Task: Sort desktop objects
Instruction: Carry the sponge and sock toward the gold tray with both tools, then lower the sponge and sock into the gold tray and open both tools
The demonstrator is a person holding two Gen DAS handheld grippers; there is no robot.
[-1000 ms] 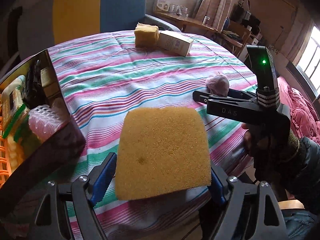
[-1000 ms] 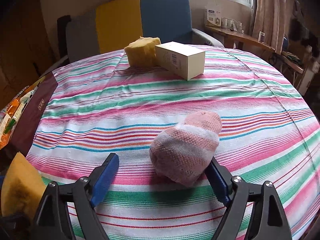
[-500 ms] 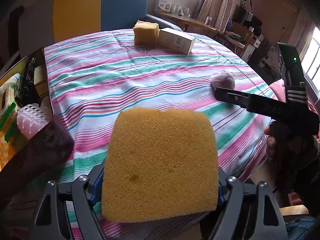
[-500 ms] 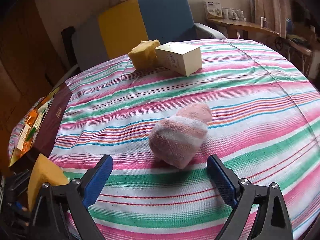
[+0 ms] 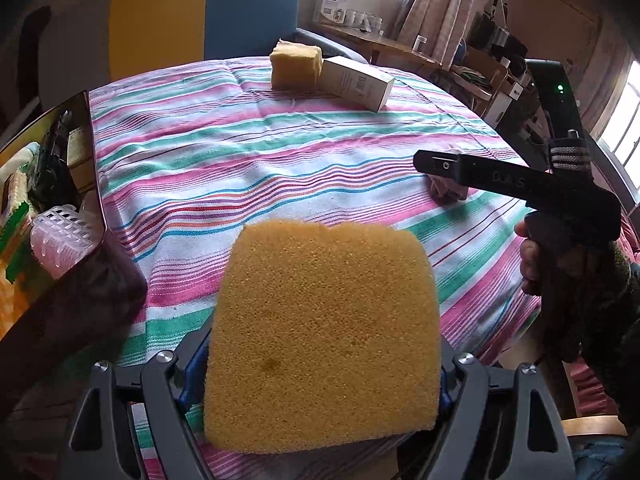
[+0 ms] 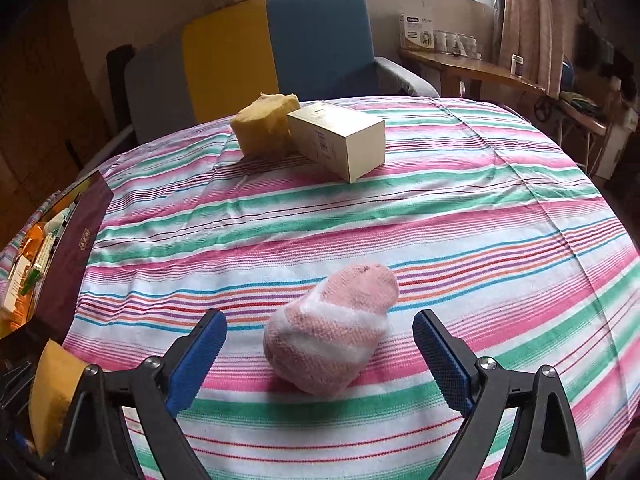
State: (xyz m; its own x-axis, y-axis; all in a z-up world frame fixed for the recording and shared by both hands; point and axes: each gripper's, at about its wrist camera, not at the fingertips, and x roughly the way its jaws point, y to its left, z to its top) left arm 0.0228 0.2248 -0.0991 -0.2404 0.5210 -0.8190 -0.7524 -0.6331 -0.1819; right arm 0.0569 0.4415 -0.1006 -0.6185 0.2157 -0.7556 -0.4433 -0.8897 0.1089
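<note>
Between the closing right gripper (image 6: 320, 354) pads, an untouched sock (image 6: 330, 330); left gripper (image 5: 320, 380) clamping a sponge (image 5: 324, 332).

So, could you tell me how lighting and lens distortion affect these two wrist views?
Left wrist view: the fisheye bows the striped tablecloth, the corners go black, and the windows at the right edge blow out; the held sponge is evenly lit and sharp. Right wrist view: the window behind the armchair glares, and the rolled sock is softly lit.

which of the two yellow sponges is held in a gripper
The flat near sponge, clamped in the left gripper. The chunky sponge sits free on the table beside the white box.
</note>
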